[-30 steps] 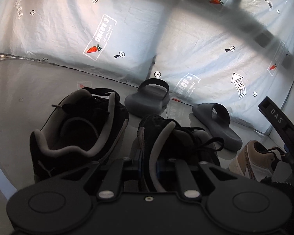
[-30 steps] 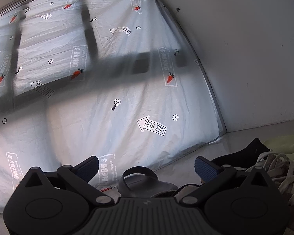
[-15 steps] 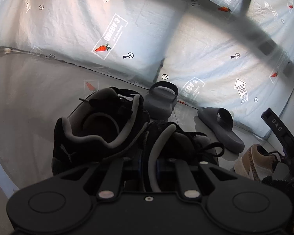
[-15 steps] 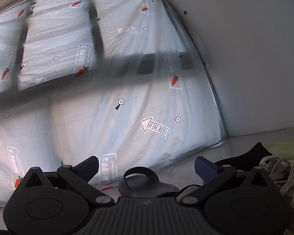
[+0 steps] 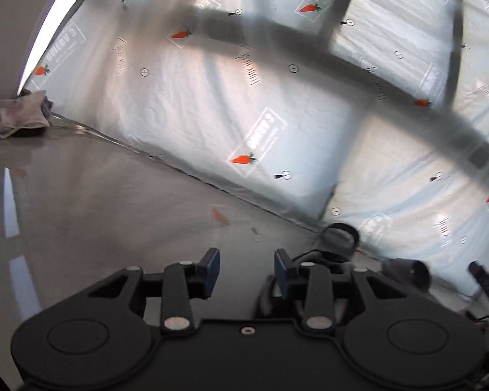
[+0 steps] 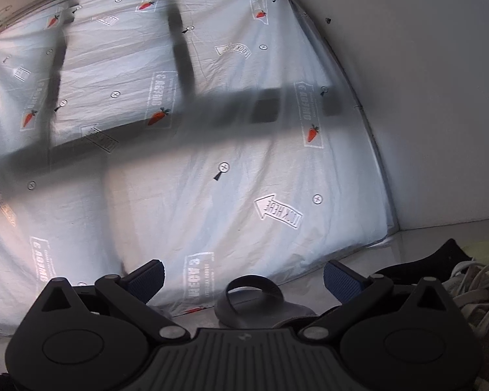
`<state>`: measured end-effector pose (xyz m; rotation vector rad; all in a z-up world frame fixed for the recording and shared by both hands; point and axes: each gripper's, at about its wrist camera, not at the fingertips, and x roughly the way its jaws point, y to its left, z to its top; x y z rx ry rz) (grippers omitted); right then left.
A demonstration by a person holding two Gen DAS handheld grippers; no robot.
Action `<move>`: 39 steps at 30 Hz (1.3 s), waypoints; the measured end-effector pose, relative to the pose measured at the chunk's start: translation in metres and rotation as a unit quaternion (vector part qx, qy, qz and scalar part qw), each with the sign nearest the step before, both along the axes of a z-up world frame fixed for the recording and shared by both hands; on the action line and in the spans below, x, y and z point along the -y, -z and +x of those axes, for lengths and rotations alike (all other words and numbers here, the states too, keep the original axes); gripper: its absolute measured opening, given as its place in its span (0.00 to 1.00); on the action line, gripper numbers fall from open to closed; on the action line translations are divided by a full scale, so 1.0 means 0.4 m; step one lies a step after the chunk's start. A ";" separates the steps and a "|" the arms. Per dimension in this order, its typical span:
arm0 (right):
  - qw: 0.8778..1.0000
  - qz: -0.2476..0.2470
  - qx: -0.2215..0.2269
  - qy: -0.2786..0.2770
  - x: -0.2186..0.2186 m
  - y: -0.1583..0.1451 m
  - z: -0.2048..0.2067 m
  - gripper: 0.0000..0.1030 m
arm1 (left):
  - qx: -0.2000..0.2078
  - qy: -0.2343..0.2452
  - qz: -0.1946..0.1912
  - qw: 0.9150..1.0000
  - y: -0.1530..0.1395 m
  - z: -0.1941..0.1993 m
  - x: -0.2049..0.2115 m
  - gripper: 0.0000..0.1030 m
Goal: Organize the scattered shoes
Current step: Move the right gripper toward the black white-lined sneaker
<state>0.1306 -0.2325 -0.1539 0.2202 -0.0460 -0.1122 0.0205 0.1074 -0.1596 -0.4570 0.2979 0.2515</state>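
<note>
My left gripper (image 5: 246, 268) is open and empty above the bare grey floor (image 5: 114, 215). A black sneaker (image 5: 313, 260) shows only partly behind its right finger, with a grey slide (image 5: 339, 236) upright beyond it and a second grey slide (image 5: 407, 268) to the right. My right gripper (image 6: 243, 277) is wide open and empty, raised over a grey slide (image 6: 257, 301). A black shoe part (image 6: 440, 259) and a white laced sneaker (image 6: 476, 288) lie at its right.
A white printed sheet (image 5: 277, 114) covers the window along the floor's far edge; it also shows in the right wrist view (image 6: 179, 163). A crumpled cloth (image 5: 19, 115) lies at the far left. A white wall (image 6: 423, 97) stands on the right.
My left gripper has let go of the black sneaker, opened, and swung up and to the left, so the shoes dropped out of view. The right gripper has hardly moved.
</note>
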 end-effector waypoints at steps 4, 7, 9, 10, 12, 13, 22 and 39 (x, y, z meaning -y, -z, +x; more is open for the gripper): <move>0.995 0.013 -0.046 -0.091 0.002 -0.013 -0.007 0.99 | -0.029 0.024 -0.020 0.999 0.052 0.015 -0.012 0.35; 0.985 0.005 -0.110 -0.136 -0.038 -0.049 -0.074 0.99 | -0.006 0.014 -0.035 0.999 0.059 -0.001 -0.031 0.35; 0.975 -0.012 -0.144 -0.170 -0.075 -0.072 -0.131 0.99 | -0.014 0.018 -0.052 0.998 0.066 0.007 -0.040 0.35; 0.969 -0.020 -0.161 -0.186 -0.093 -0.084 -0.159 0.99 | -0.014 0.021 -0.056 0.998 0.066 0.008 -0.042 0.35; 0.950 -0.053 -0.195 -0.237 -0.150 -0.092 -0.206 0.99 | -0.025 0.018 -0.066 0.997 0.071 0.012 -0.047 0.34; 0.942 -0.079 -0.205 -0.253 -0.182 -0.095 -0.229 1.00 | -0.040 0.015 -0.072 0.996 0.074 0.022 -0.051 0.33; 0.915 -0.246 -0.215 -0.238 -0.408 -0.048 -0.304 1.00 | -0.078 0.031 -0.070 0.994 0.079 0.046 -0.047 0.28; 0.925 -0.221 -0.245 -0.190 -0.256 -0.026 -0.333 0.99 | -0.080 0.038 -0.086 0.992 0.085 0.046 -0.060 0.28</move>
